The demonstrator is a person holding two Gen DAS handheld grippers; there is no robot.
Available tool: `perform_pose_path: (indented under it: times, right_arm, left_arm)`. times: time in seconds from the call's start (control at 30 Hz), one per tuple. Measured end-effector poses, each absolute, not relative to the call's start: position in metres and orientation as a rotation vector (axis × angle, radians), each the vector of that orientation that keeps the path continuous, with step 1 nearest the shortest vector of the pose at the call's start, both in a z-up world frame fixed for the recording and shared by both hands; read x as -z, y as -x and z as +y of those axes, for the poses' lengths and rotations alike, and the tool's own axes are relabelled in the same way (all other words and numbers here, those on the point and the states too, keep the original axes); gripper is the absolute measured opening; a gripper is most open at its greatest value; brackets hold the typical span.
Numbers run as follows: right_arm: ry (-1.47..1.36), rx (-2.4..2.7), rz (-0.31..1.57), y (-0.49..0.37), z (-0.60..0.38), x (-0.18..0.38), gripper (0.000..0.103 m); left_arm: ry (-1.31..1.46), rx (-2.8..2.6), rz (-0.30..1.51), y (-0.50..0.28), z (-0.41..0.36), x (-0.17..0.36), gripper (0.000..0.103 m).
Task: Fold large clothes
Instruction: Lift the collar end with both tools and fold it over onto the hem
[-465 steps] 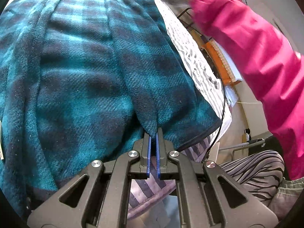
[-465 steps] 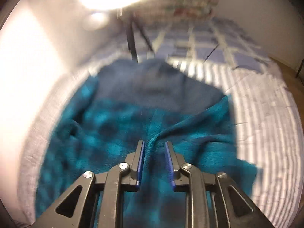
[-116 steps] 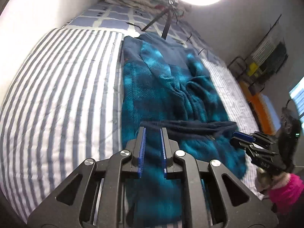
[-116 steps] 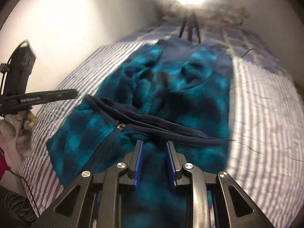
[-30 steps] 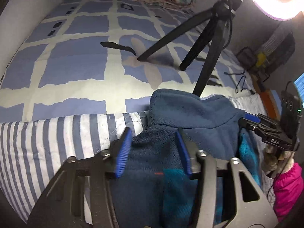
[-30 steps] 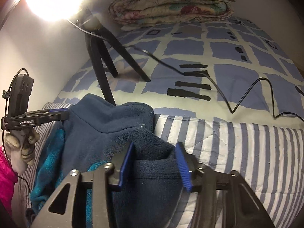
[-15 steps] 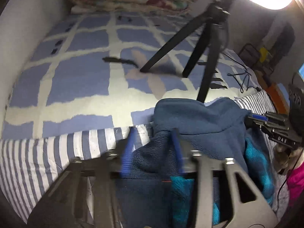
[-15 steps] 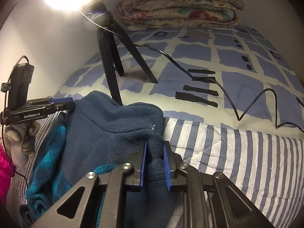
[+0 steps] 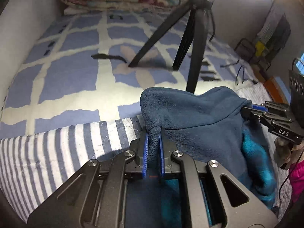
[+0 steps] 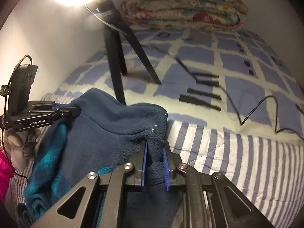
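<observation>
left gripper clamped on fleece jacket collar corner, right gripper pinching other collar corner, both over striped bedding, tripod behind

left gripper: black linkage frame, silver screws, blue pads, "GenRobot.AI" on side, black camera box with cable | right gripper: same black frame, silver screws, blue pads, "DAS" marking | hand: grey glove | sleeve: bright pink
</observation>
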State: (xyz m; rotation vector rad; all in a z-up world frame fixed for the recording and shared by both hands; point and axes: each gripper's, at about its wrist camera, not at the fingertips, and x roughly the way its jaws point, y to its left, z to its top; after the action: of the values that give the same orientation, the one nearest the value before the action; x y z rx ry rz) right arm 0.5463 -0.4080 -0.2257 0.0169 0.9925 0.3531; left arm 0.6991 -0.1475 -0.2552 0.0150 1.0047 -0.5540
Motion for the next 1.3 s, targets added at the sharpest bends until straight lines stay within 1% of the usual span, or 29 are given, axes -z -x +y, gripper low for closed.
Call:
perform_pose_path:
  times: [0.3, 0.4, 0.53, 0.63, 0.7, 0.8, 0.93, 1.13, 1.3]
  right_arm:
    - [-0.018, -0.376, 0.868, -0.498, -0.4, 0.155, 0.011]
    - [-0.017, -0.41, 0.821, -0.463, -0.397, 0.122, 0.011]
    - [0.001, -0.424, 0.784, -0.411, -0.391, 0.084, 0.011]
    - [0.012, -0.467, 0.766, -0.357, -0.385, 0.057, 0.011]
    - [0.027, -0.467, 0.777, -0.322, -0.382, 0.048, 0.011]
    - [0.038, -0.464, 0.794, -0.273, -0.378, 0.047, 0.011]
    - [0.049, -0.462, 0.841, -0.215, -0.372, 0.061, 0.011]
    - [0.061, -0.464, 0.905, -0.147, -0.365, 0.09, 0.011]
    - [0.089, -0.413, 0.96, -0.114, -0.363, 0.123, 0.011]
  left_arm:
    - [0.002, 0.568, 0.872, -0.629, -0.129, 0.177, 0.008]
    - [0.013, 0.566, 0.835, -0.594, -0.117, 0.152, 0.008]
    - [-0.014, 0.569, 0.804, -0.527, -0.106, 0.118, 0.007]
    - [-0.008, 0.578, 0.816, -0.482, -0.098, 0.105, 0.007]
    - [-0.005, 0.592, 0.817, -0.452, -0.095, 0.1, 0.007]
    - [0.002, 0.61, 0.82, -0.399, -0.089, 0.101, 0.007]
    - [-0.015, 0.615, 0.841, -0.338, -0.082, 0.119, 0.007]
    - [-0.03, 0.628, 0.921, -0.286, -0.078, 0.159, 0.007]
    - [-0.082, 0.638, 0.984, -0.248, -0.086, 0.186, 0.008]
